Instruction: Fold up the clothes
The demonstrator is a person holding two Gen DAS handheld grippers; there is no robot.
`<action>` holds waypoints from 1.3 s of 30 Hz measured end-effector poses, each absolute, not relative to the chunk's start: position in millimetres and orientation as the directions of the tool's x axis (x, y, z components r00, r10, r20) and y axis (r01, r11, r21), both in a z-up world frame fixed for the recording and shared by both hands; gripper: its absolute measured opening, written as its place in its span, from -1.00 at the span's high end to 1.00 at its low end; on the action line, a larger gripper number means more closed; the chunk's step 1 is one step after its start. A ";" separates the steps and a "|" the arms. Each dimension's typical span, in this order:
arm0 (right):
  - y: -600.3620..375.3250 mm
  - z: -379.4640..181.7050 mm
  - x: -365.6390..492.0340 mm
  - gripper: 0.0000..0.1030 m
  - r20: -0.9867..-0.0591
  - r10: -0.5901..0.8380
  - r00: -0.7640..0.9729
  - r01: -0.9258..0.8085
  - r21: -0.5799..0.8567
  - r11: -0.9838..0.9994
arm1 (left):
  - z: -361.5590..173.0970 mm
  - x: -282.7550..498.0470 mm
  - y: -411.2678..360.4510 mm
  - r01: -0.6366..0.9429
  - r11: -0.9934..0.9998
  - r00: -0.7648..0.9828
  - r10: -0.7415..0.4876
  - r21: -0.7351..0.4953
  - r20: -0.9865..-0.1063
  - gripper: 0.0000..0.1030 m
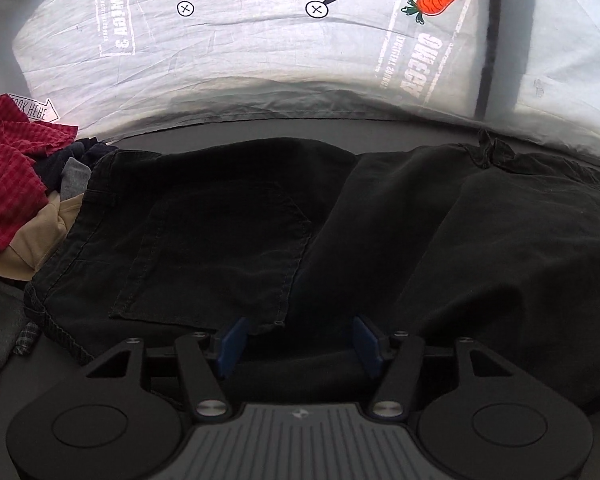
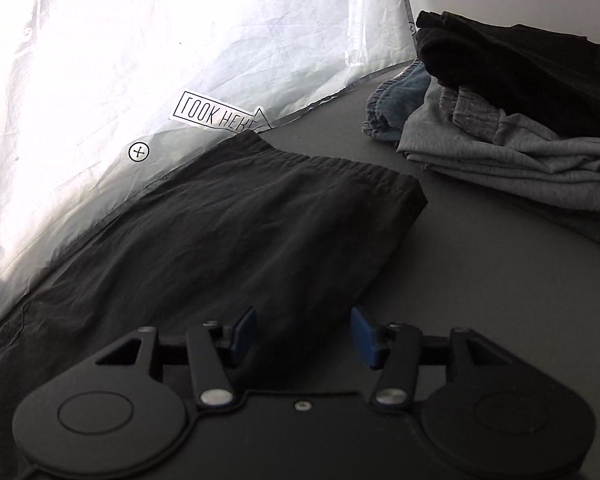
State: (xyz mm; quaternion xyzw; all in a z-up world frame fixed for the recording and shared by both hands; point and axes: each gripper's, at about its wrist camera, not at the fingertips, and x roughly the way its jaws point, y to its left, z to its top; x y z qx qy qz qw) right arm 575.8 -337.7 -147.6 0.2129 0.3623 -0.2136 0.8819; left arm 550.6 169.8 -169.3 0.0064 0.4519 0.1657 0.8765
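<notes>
The black trousers [image 1: 260, 232] lie flat on the grey table [image 2: 480, 280], their long axis running crosswise from the left gripper [image 1: 298, 340] toward the right gripper [image 2: 304, 332]. The left gripper hovers at the near edge of the seat end, where a back pocket [image 1: 220, 248] shows, jaws spread with nothing between them; the right gripper sits at the near edge of the other end, where the cloth finishes in a stitched band [image 2: 340, 168], also spread and empty. Each gripper is thus nearest its own end, and the cloth lies just ahead of both. To the left sits a loose heap with a red checked garment [image 1: 8, 176]; to the right, a pile of folded clothes [image 2: 520, 140]. The pale sheet [image 1: 260, 48] behind carries carrot prints [image 1: 436, 2], a mirrored word I cannot read with certainty, and an arrow label reading "LOOK HERE" [image 2: 216, 116].
</notes>
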 end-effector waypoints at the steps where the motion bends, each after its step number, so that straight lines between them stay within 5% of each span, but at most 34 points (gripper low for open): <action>1: -341.2 -149.4 577.7 -0.07 -0.730 -0.218 0.647 0.533 0.229 0.815 | -172.7 551.8 167.6 -0.279 0.944 0.530 0.305 0.178 -0.791 -0.18; 7: -365.1 -162.2 588.0 -0.33 -0.722 -0.222 0.655 0.559 0.266 0.785 | -182.0 557.9 172.4 -0.290 0.937 0.494 0.323 0.196 -0.807 -0.50; 13: -391.8 -172.7 601.5 -0.35 -0.704 -0.242 0.668 0.604 0.322 0.729 | -189.0 563.5 181.0 -0.312 0.929 0.459 0.330 0.198 -0.824 -0.72; 15: -401.1 -175.2 604.5 -0.10 -0.697 -0.253 0.671 0.625 0.347 0.699 | -191.4 565.4 183.9 -0.320 0.926 0.448 0.333 0.199 -0.830 -0.78; 17: -406.0 -173.3 606.1 0.63 -0.682 -0.245 0.689 0.617 0.374 0.693 | -193.7 567.3 186.8 -0.327 0.924 0.436 0.335 0.200 -0.835 -0.81; 25: -372.2 -114.4 621.5 0.79 -0.539 -0.332 0.774 0.449 0.098 0.888 | -196.6 567.8 188.8 -0.354 0.914 0.430 0.347 0.198 -0.834 -0.90; 30: -375.2 -105.2 624.6 0.78 -0.499 -0.333 0.800 0.423 0.075 0.903 | -197.5 566.9 191.2 -0.362 0.912 0.428 0.348 0.195 -0.834 -0.97; 33: -391.3 -146.1 639.8 0.69 -0.646 -0.341 0.683 0.493 0.064 0.867 | -199.2 566.2 193.0 -0.368 0.911 0.432 0.346 0.187 -0.833 -1.00; 36: -391.6 -165.9 630.6 0.39 -0.691 -0.383 0.613 0.546 0.020 0.837 | -197.1 565.9 194.2 -0.357 0.915 0.431 0.338 0.186 -0.837 -1.00; 37: -386.8 -163.2 623.9 0.10 -0.681 -0.410 0.607 0.557 -0.002 0.830 | -196.0 565.1 194.7 -0.357 0.916 0.431 0.336 0.184 -0.837 -1.00; 39: -376.6 -157.4 610.8 0.01 -0.668 -0.432 0.606 0.551 -0.040 0.833 | -193.4 563.1 195.6 -0.363 0.915 0.431 0.332 0.176 -0.839 -1.00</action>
